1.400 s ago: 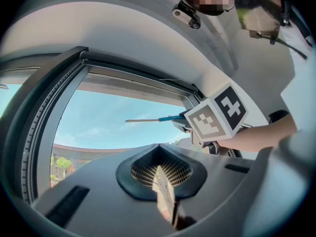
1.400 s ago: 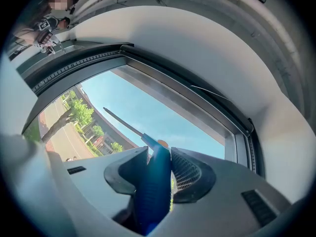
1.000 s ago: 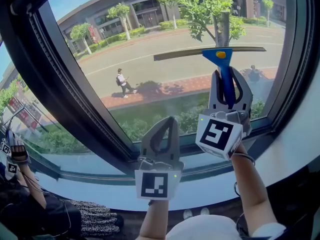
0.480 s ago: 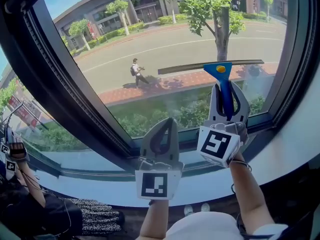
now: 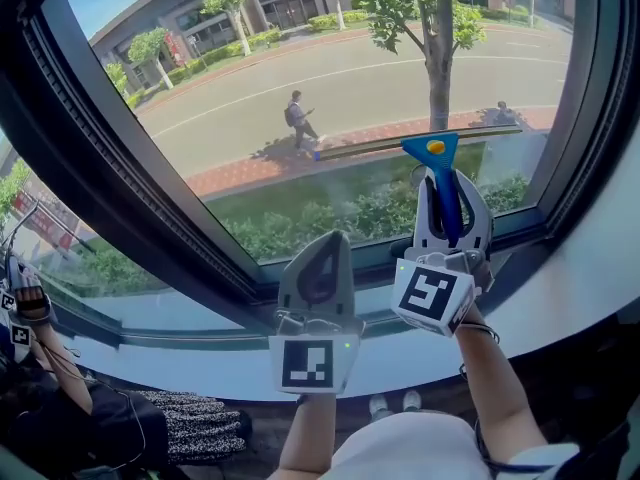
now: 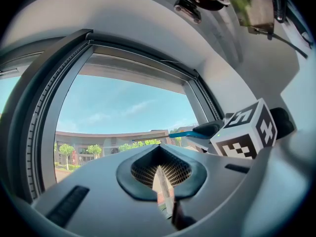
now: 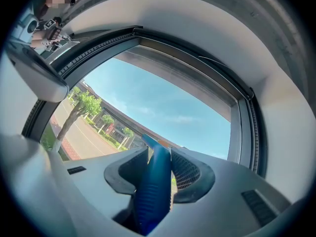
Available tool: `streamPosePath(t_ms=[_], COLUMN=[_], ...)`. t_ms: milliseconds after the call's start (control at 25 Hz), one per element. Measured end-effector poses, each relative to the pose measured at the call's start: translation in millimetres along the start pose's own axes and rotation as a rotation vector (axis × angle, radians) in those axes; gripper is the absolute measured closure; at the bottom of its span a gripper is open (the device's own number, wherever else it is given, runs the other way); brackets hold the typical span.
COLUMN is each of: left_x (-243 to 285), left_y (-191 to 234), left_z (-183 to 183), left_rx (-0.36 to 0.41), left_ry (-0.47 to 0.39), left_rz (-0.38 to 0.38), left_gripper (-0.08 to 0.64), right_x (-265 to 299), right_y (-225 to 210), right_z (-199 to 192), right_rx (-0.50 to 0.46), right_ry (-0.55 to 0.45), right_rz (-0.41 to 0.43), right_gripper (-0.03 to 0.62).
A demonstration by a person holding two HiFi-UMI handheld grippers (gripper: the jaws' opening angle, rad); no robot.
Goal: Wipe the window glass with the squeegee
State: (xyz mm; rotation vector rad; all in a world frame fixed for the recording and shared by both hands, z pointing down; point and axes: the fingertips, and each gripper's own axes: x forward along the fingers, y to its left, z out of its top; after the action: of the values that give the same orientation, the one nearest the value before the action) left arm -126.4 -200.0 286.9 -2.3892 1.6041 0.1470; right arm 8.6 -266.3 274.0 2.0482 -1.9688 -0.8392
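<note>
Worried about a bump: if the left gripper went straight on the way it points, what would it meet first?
Most likely the window glass, low near its bottom frame. Nothing shows between the left gripper and the glass, though depth is hard to judge.

Squeegee (image 5: 420, 141) blade is spanning the lower window glass (image 5: 300, 58), and the pane above it is lying open. Window frame (image 5: 588, 118) is blocking just right of the blade end, with the bottom rail (image 5: 385, 266) near below. Left gripper (image 5: 324, 243) is crowding the room beside the right gripper (image 5: 447, 178).
</note>
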Motion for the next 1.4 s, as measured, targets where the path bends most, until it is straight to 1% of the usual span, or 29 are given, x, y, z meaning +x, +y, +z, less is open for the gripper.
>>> streamPosePath(t_ms=[200,520,720,800,1000,1200,1400], left_x=[-1.1,-3.4,2.6,2.9,-1.8,-5.1,-3.4], left_y=[-5.5,-4.8,-16.3,-18.5,-17.5,-13.1,-17.0], left_z=[-11.4,-22.2,-17.8,-26.3,-63.0,-73.5,-83.1], left_rx=[-0.007,-0.006,-0.009,-0.008,-0.02,-0.029,-0.029], left_ry=[0.031,0.063,0.093,0.105,0.149,0.178,0.192], left_rz=[0.009,0.009,0.003,-0.002,-0.007,-0.002,0.002], left_gripper=[0.558,0.558,0.558,0.558,0.558,0.558,0.558], right_x=[-7.6,-15.3,-18.3,-20.6,-26.6,-31.5,-33.6], right_y=[6.8,18.6,8.8,13.6,39.3,49.2,49.6], right_z=[-28.0,-45.6,-51.3,-61.3,-92.6,-108.7,-121.8], right_rx=[0.028,0.026,0.031,0.035,0.034,0.056,0.033], right_ry=[0.066,0.109,0.141,0.159,0.193,0.238,0.236], right_rz=[0.02,0.041,0.061,0.069,0.094,0.113,0.12], right_gripper=[0.443,0.443,0.443,0.443,0.443,0.443,0.443])
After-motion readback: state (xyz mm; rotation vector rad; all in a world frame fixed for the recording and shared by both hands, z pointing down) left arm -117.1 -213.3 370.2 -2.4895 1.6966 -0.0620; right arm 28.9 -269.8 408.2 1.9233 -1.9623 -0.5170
